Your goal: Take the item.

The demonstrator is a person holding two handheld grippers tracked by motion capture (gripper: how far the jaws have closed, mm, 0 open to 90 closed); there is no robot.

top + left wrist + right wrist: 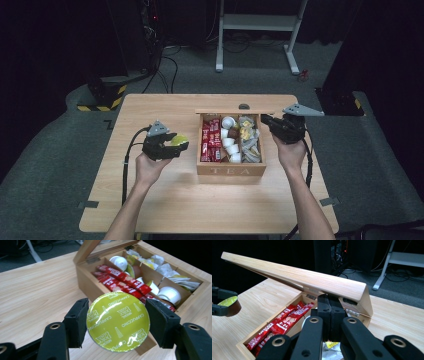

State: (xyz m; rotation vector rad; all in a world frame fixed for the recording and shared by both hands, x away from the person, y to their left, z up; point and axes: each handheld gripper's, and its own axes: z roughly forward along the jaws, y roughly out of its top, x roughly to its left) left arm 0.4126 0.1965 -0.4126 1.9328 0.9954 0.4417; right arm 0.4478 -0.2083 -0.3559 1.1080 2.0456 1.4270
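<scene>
A wooden box marked TEA (231,170) stands in the middle of the table with its lid (235,111) raised. It holds red coffee sticks (210,140), white cups (230,142) and paper sachets (249,142). My left gripper (177,144) hovers just left of the box, shut on a yellow-green cappuccino capsule (117,322); both pads (77,320) press on its rim. At the box's back right corner my right gripper (265,120) is shut with nothing between its jaws. Its tips (331,303) sit right under the tilted lid (312,281), close to the hinge.
The light wooden table (165,205) has bare room in front of and left of the box. Behind it, on the grey floor, stand a white desk frame (260,22), a yellow-and-black striped base (102,97) and loose cables (165,70).
</scene>
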